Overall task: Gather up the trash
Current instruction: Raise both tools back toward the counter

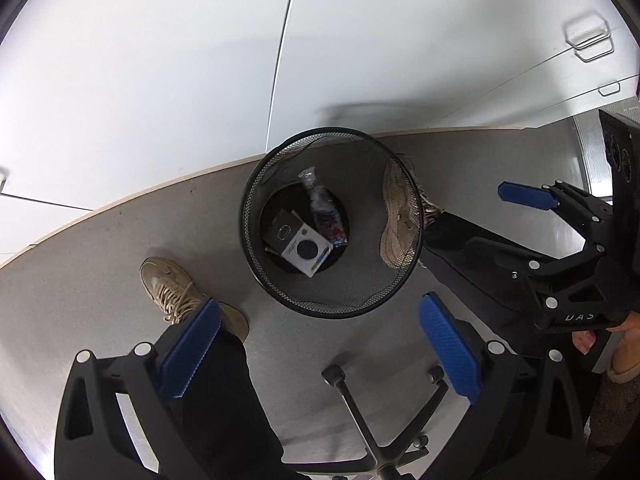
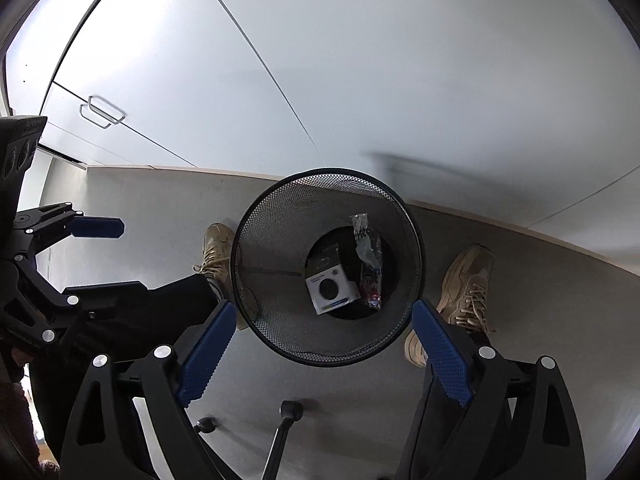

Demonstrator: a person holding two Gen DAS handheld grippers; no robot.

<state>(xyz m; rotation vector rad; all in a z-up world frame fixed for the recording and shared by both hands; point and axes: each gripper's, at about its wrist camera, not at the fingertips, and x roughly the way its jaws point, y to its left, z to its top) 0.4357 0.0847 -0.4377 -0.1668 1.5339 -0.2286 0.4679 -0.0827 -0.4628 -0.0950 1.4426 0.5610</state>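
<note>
A black mesh waste bin [image 1: 280,280] stands on the grey floor by white cabinets; it also shows in the right wrist view [image 2: 260,280]. Inside lie a white box with a dark round print [image 1: 306,251] [image 2: 331,289], a dark box [image 1: 283,229] [image 2: 325,261] and a crumpled plastic wrapper [image 1: 325,210] [image 2: 369,266]. My left gripper [image 1: 320,348] is open and empty above the bin's near side. My right gripper [image 2: 322,354] is open and empty above the bin. Each gripper shows in the other's view: the right one [image 1: 528,196], the left one [image 2: 100,227].
The person's beige shoes [image 1: 176,292] [image 2: 468,280] stand on either side of the bin. An office chair base with castors [image 1: 360,408] [image 2: 280,428] is below the grippers. White cabinet doors with wire handles [image 1: 588,38] [image 2: 102,112] rise behind the bin.
</note>
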